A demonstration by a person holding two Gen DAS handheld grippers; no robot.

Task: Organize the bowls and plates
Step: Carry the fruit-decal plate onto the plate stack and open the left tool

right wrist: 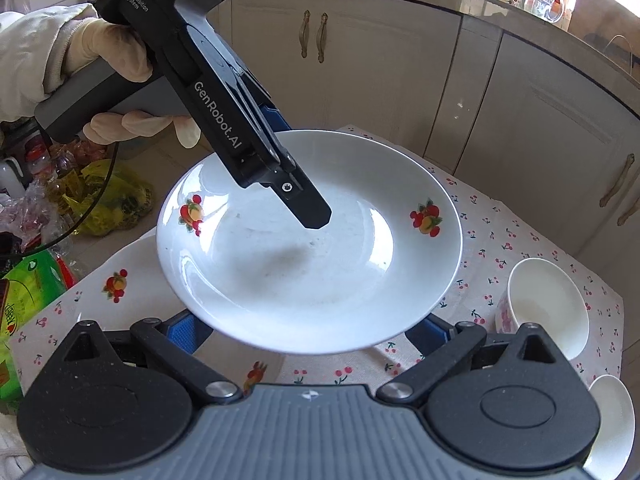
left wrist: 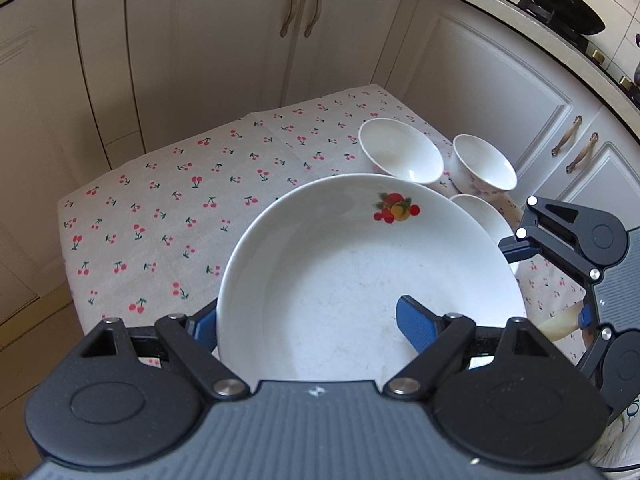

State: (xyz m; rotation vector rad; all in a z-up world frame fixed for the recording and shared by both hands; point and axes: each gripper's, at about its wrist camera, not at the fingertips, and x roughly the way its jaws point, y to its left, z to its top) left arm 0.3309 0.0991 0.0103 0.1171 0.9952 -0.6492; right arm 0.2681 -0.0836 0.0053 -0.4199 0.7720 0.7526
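A white deep plate [left wrist: 340,280] [right wrist: 312,280] with fruit decals hangs above the cherry-print tablecloth [left wrist: 180,200] [right wrist: 500,232], carried between both grippers. My left gripper [left wrist: 308,316] [right wrist: 314,216] is shut on its wall, with one finger inside the plate and the other under the rim. My right gripper [right wrist: 308,328] [left wrist: 548,284] has its fingers spread wide beneath the near rim, tips hidden. A second decal plate [right wrist: 132,280] lies on the cloth below. Three white bowls [left wrist: 400,156] [left wrist: 484,168] [left wrist: 484,216] stand near the table's far right corner.
Cream cabinet doors [left wrist: 240,40] [right wrist: 360,60] close in behind the small table. A black wok [left wrist: 560,4] sits on the counter stove. Bags of groceries [right wrist: 100,200] lie on the floor at the left. A gloved hand [right wrist: 104,52] holds the left gripper.
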